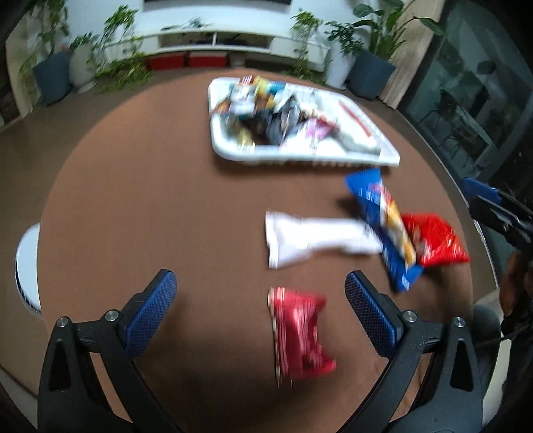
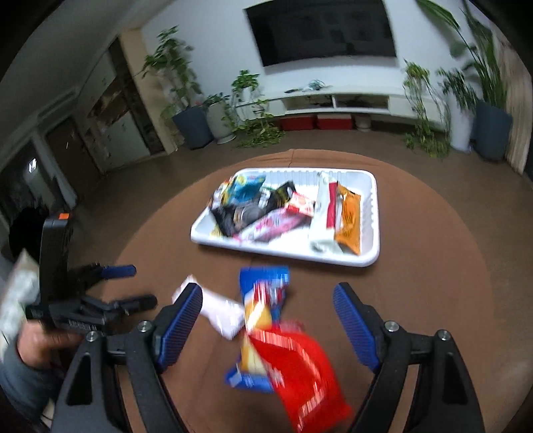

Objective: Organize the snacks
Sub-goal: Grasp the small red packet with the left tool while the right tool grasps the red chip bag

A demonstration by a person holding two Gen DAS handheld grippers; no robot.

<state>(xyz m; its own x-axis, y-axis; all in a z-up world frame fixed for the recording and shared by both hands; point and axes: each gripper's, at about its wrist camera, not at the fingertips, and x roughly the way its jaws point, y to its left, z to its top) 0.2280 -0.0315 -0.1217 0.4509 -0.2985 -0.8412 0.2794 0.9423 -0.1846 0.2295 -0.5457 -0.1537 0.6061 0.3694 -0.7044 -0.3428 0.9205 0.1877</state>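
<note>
A white tray (image 1: 386,156) holding several snack packets stands at the far side of the round brown table (image 1: 150,200); it also shows in the right wrist view (image 2: 373,219). In front of it lie a blue packet (image 1: 376,229), a white packet (image 1: 313,239), a bright red packet (image 1: 436,239) and a small red packet (image 1: 299,333). My left gripper (image 1: 260,293) is open above the small red packet. My right gripper (image 2: 268,303) is open above the blue packet (image 2: 263,299) and the red packet (image 2: 306,366); the white packet (image 2: 223,313) lies to their left. The left gripper (image 2: 126,286) shows at left.
Potted plants (image 2: 186,110), a low white shelf (image 2: 333,100) and a wall screen (image 2: 319,30) stand beyond the table. A white stool (image 1: 26,266) sits at the table's left edge. The right gripper (image 1: 493,206) reaches in at the table's right edge.
</note>
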